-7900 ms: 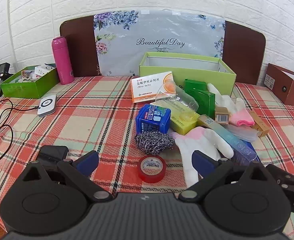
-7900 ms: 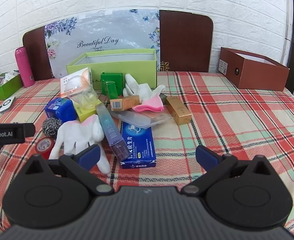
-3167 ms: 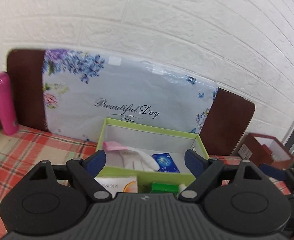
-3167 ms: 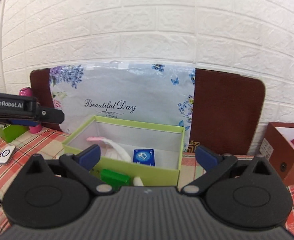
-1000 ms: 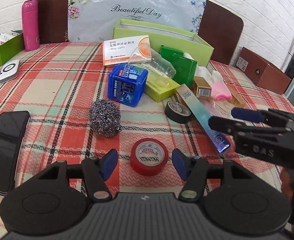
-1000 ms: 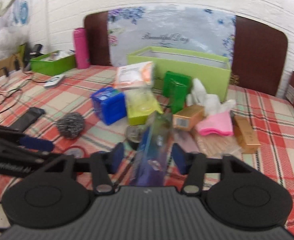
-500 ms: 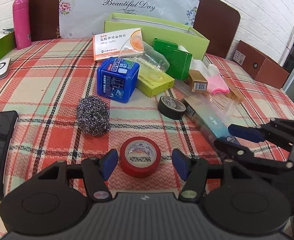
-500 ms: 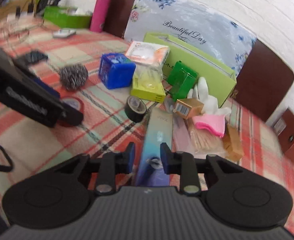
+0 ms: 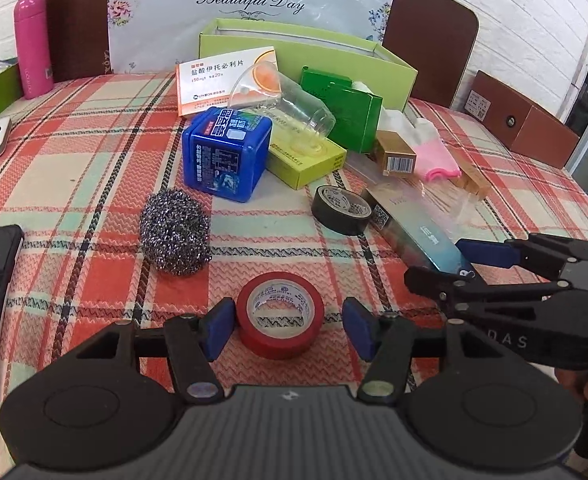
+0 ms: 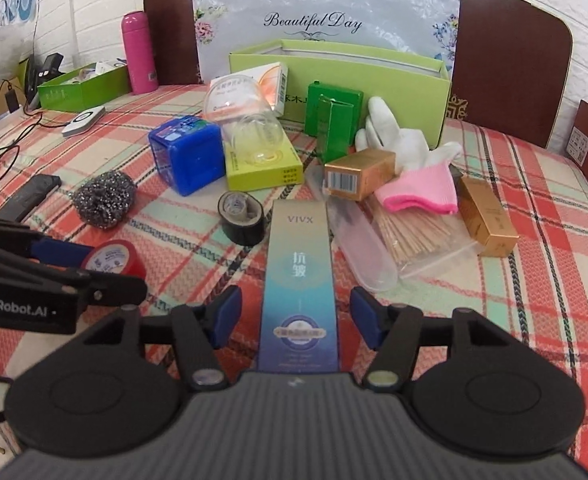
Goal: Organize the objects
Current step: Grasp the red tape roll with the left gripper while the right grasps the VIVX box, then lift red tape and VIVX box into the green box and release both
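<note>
Step in hand: judged from the layout, each tool is lined up on its own item for a pick, with the green box [image 10: 374,76] at the far side as the likely destination.
Left tool [image 9: 281,322]: jaws spread wide and empty, one pad on each side of the red tape roll [image 9: 279,314], small gaps showing on both sides.
Right tool [image 10: 296,314]: also wide open and holding nothing; the long VIVX box [image 10: 300,280] lies flat between its fingers, pointing away toward the far clutter, with clear gaps either side.
Where the things sit: both items rest on the plaid tabletop [image 9: 73,160] at the near edge of the pile. The black tape roll [image 10: 241,216] sits just beside the far left corner of the long box; a clear plastic case [image 10: 360,240] lies close along its right side.
Grip advice, red roll: closing across the outer wall at mid-height, with the roll centred, should stop it from squirting out forward.
Grip advice, long box: its near end is the part between the pads, so the far end would probably droop. Reaching further along before closing would balance it better.
Risk: the two tools are near each other, the right one just to the right of the red roll in the left view; lifting one at a time, or straight up, would avoid a knock.
Also nearby: a steel wool ball [image 9: 173,232] and a blue cube box [image 9: 227,154] stand farther back, apart from both grasps.
</note>
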